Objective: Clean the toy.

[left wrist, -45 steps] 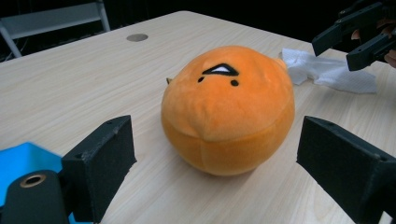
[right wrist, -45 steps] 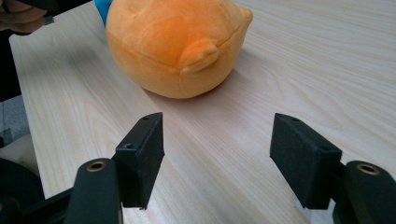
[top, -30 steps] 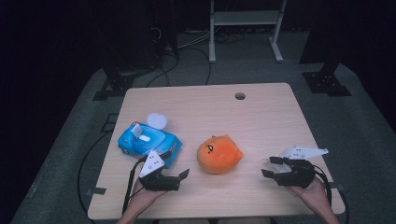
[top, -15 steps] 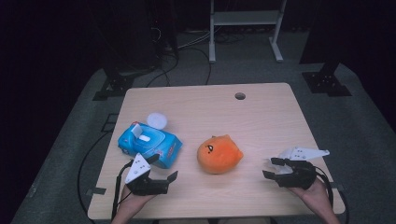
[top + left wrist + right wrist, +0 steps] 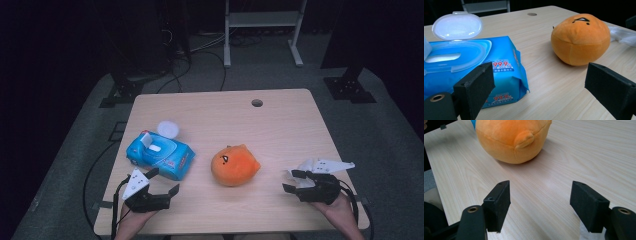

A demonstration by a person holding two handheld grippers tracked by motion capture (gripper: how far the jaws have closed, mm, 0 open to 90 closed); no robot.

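Note:
A blue pack of wet wipes (image 5: pixel 159 156) (image 5: pixel 499 65) lies at the table's front left, its white lid (image 5: pixel 168 128) (image 5: pixel 457 25) flipped open. An orange plush toy (image 5: pixel 234 164) (image 5: pixel 580 38) (image 5: pixel 511 137) sits to its right, near the middle. My left gripper (image 5: pixel 163 181) (image 5: pixel 541 75) stands open just in front of the pack, with nothing between its jaws. At the front right, my right gripper (image 5: pixel 291 181) (image 5: pixel 541 190) is open too, pointing at the plush from a short way off. A crumpled white wipe (image 5: pixel 624 35) (image 5: pixel 584 231) lies by the right gripper.
The light wooden table (image 5: pixel 225 120) has a small round hole (image 5: pixel 257 103) near its far edge. Cables trail off the front left corner. Dark floor, stand bases and a white frame (image 5: pixel 260 20) lie beyond the table.
My left gripper has drawn back to the left and toward the front edge, away from the gap between pack and plush. The right gripper has hardly moved.

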